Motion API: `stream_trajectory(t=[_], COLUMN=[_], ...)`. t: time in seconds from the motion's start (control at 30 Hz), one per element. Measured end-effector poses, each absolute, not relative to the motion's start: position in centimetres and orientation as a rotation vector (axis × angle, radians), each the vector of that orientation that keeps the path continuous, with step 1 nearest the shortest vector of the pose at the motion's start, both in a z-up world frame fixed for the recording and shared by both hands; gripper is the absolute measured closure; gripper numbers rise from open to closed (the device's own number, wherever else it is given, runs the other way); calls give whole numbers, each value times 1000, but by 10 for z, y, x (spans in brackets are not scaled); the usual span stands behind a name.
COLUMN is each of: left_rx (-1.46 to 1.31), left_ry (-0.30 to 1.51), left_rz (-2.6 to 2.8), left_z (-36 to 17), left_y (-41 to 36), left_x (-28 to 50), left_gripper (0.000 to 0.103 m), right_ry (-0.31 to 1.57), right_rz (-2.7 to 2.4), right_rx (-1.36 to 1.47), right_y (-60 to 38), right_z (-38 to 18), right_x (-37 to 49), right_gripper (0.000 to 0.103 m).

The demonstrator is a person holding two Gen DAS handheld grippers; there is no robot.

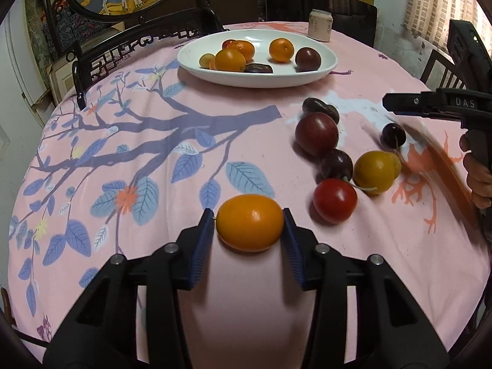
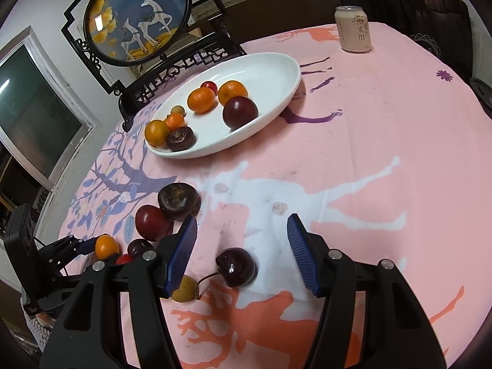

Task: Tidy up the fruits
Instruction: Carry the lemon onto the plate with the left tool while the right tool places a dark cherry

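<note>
On the counter (image 1: pixel 215 153), draped in a pink cloth printed with branches, I have my left tongs (image 1: pixel 249 226) clamped on an orange kumquat (image 1: pixel 249 227); both blue pads press its ends, and it sits just above the cloth, close to me. I took it across its long axis, I'd judge, because the pads get a firmer seat on the narrow ends of an oval fruit.

My right tongs (image 2: pixel 242 253) stand apart, hanging over a dark cherry (image 2: pixel 236 267) with its stem curling off toward a small yellowish fruit (image 2: pixel 183 289) by the left pad. The cherry lies between the pads but neither touches it, so that grip is not yet made.

The white oval dish (image 1: pixel 319 70) at the far side of the counter is plainly the collecting place: it already holds several tangerines, a dark plum and a brown water chestnut. Loose fruit waits in a cluster between the dish and me: a large red plum (image 1: pixel 316 133), a water chestnut (image 1: pixel 319 109) touching it, a red cherry tomato (image 1: pixel 335 200), a yellow plum (image 1: pixel 374 172). A pale drink can (image 2: pixel 353 29) stands well beyond the dish.

The kumquat goes to the dish next, I reckon. The cherry may roll if one pad reaches it first.
</note>
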State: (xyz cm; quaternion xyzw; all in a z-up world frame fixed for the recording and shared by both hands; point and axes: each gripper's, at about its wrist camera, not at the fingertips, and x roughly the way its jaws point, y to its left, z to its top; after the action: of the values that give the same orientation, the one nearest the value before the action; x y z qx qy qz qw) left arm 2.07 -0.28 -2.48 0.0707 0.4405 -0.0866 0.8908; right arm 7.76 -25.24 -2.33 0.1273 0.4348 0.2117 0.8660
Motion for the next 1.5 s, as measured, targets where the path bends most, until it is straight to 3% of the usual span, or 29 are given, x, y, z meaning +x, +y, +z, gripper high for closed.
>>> stream_trajectory(t=[0.2, 0.7, 0.8, 1.17, 1.4, 1.5], left_rx=[152, 160, 160, 161, 49, 3], left_ry=[910, 914, 914, 886, 819, 824], left_rz=[-173, -167, -167, -143, -66, -50], left_z=[-24, -25, -25, 0, 47, 43], left_y=[-3, -3, -3, -10, -6, -8], left_x=[21, 23, 23, 58, 160, 196], left_gripper=[58, 58, 58, 58, 59, 70], right_ry=[937, 941, 924, 845, 789, 826], right_rz=[447, 487, 476, 497, 458, 481], right_rx=[245, 117, 86, 163, 214, 247], right_y=[-253, -229, -228, -237, -226, -209], right_z=[-30, -36, -34, -2, 39, 33], right_x=[69, 55, 52, 59, 123, 153], right_gripper=[42, 63, 74, 74, 73, 73])
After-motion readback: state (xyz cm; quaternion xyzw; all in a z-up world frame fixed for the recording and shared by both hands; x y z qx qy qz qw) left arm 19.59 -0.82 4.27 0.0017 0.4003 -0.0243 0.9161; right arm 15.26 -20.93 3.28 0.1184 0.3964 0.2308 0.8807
